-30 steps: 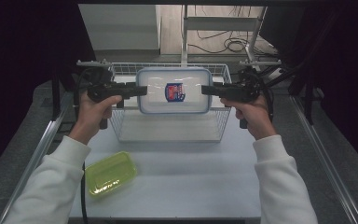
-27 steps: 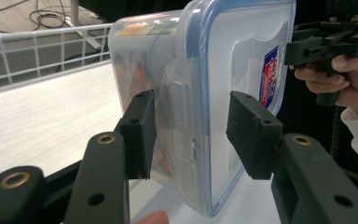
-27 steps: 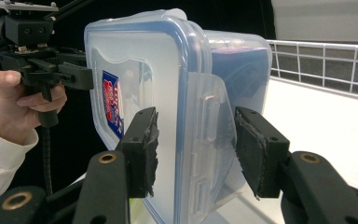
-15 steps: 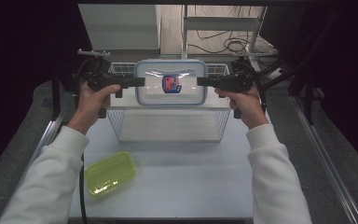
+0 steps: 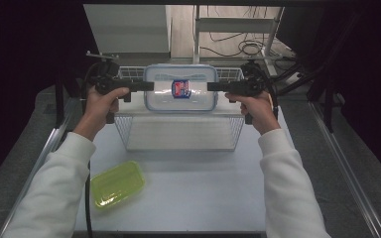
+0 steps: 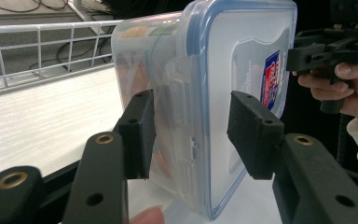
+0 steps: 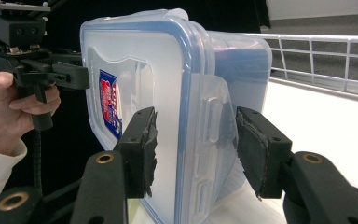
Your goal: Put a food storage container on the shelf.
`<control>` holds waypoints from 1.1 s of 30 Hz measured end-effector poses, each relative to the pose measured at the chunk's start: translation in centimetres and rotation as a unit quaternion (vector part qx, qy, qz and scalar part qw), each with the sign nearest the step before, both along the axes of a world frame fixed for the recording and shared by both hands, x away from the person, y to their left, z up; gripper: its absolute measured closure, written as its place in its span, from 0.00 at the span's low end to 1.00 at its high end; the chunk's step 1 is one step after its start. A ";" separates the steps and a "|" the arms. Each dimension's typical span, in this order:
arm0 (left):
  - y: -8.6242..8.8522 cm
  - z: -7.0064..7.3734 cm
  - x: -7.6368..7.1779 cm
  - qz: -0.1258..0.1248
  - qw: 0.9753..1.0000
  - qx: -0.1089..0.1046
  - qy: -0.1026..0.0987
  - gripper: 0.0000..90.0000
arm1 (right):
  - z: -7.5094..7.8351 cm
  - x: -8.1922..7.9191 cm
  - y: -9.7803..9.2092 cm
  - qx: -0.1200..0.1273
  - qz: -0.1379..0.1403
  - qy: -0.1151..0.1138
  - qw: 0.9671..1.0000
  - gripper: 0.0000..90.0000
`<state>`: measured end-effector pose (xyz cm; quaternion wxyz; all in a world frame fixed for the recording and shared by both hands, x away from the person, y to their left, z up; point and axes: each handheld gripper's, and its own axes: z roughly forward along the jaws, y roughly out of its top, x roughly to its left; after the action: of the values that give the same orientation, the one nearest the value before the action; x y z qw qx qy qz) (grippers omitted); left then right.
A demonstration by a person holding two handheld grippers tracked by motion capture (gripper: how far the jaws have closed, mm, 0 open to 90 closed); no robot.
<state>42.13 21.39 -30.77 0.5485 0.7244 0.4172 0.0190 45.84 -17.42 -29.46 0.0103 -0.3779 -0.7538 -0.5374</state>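
Clear container (image 5: 181, 89) with blue-rimmed lid is held above the wire basket (image 5: 129, 134), between left claw (image 5: 149, 86) and right claw (image 5: 212, 87). Each claw pinches an end latch. Contents are hard to make out. Lid bears a red-blue label. Green lid (image 5: 117, 184) lies on the tabletop (image 5: 203, 188)

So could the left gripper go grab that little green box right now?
Probably not yet. The left gripper is busy holding one end of the clear box over the basket. The green box lies free on the table, with nothing blocking it.
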 end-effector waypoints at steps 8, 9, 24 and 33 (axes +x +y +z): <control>-0.2 -0.1 0.7 0.021 0.999 -0.019 0.019 0.57 | -0.2 0.4 0.0 0.010 -0.013 0.009 1.000 0.54; -0.1 -0.2 0.9 0.020 0.999 -0.022 0.021 0.57 | -0.2 0.5 0.0 0.011 -0.015 0.012 1.000 0.54; -1.1 -1.2 2.5 0.035 0.998 -0.011 0.042 0.46 | -0.8 1.5 0.0 0.010 -0.040 0.040 0.998 0.47; -1.6 -1.3 2.4 0.052 0.998 -0.004 0.043 0.39 | -0.4 0.9 -0.4 -0.022 -0.107 0.014 0.994 0.46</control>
<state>44.53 19.83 -32.03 0.5307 0.6998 0.4779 0.0146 46.77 -17.79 -29.84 -0.0450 -0.4645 -0.7204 -0.5131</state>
